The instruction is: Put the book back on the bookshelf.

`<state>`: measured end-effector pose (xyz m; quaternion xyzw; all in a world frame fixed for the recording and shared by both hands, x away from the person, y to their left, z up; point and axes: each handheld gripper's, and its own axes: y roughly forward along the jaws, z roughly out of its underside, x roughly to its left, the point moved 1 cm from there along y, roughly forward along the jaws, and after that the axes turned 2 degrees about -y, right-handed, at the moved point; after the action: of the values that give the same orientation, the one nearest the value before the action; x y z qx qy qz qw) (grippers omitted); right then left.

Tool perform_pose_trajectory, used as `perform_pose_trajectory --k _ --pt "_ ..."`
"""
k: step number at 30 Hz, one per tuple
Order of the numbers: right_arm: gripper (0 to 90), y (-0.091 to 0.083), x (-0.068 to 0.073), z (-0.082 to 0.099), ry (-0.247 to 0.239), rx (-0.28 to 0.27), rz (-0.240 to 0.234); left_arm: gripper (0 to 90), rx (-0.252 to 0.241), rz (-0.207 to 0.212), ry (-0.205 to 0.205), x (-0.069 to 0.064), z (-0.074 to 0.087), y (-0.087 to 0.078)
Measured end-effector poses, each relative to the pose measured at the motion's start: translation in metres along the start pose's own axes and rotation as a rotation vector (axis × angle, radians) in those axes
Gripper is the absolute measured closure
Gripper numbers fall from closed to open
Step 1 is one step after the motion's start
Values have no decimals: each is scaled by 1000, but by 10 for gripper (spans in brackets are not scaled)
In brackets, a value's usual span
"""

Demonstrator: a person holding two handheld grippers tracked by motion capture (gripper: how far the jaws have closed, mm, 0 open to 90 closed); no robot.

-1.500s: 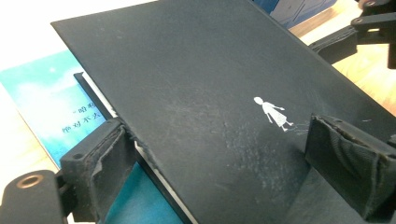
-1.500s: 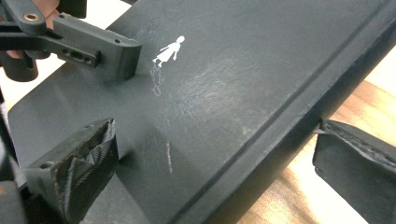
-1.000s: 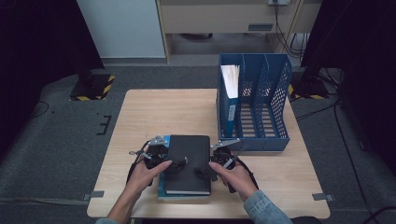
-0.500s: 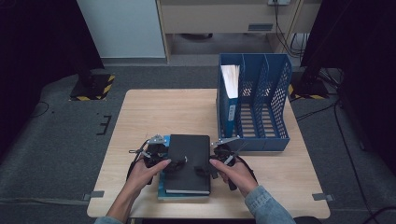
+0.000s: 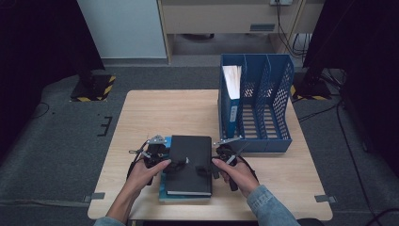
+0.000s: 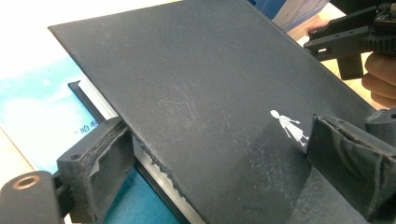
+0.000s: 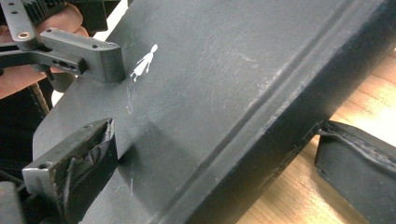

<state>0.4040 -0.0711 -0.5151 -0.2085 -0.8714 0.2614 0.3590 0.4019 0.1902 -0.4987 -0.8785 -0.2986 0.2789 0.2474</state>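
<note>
My left gripper (image 6: 224, 172) straddles the black book's (image 5: 189, 164) edge, jaws spread. My right gripper (image 7: 219, 163) brackets its spine, also spread. It lies on a blue book (image 6: 42, 116).

Both tools flank black book (image 5: 189, 164) atop blue book (image 5: 162, 181)

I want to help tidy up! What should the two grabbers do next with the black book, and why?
Probably squeeze both shut and lift. The left gripper and right gripper straddle opposite edges of the black book, jaws apart. It lies on a blue book; the blue file rack has free slots.
</note>
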Motion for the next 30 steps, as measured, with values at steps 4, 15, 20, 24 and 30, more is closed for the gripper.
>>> perform_pose_trajectory --k 4,15,20,24,30 --pt "1 1 -1 0 8 -3 -8 73 0 1 1 0 0 0" --pt "4 3 4 -4 3 -4 -9 159 -22 0 -2 0 -2 -8" --pt "9 -5 16 -7 -56 5 35 246 -27 -10 10 -5 -9 -19" --pt "38 -11 23 -11 -88 1 59 290 -17 -23 25 -7 -16 -27" --pt "98 -18 31 -21 -119 5 87 381 -53 -49 40 -11 -22 -42"
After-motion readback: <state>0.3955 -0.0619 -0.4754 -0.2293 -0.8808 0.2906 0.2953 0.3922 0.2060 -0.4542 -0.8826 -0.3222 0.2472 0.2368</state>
